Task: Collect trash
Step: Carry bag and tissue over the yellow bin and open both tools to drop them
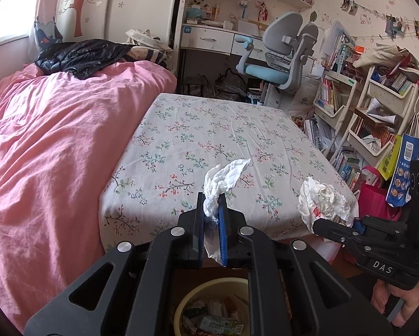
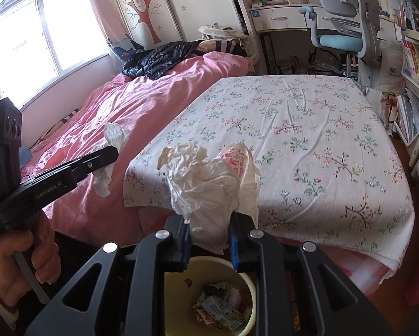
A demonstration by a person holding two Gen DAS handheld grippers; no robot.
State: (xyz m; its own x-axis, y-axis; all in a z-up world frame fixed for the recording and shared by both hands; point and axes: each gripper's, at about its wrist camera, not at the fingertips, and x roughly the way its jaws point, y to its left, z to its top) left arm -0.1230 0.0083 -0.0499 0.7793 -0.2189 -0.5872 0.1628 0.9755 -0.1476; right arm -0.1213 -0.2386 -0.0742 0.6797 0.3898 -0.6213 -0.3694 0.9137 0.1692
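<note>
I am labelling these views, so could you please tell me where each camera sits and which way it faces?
Left wrist: on the left gripper, facing over the floral table toward the desk; it pinches a tissue; the right gripper and hand show.
Right wrist: on the right gripper, facing likewise; it clamps crumpled paper; the left gripper and hand show.
Shared: table, pink bed, bin below.

The yellow bin (image 1: 209, 288) was mostly hidden behind the left claw's (image 1: 211, 210) black frame, its lower rim cut by the picture's edge; the wrappers (image 2: 220, 305) inside were too small to read; the holding hand (image 2: 22, 254) was cropped at the left edge.
</note>
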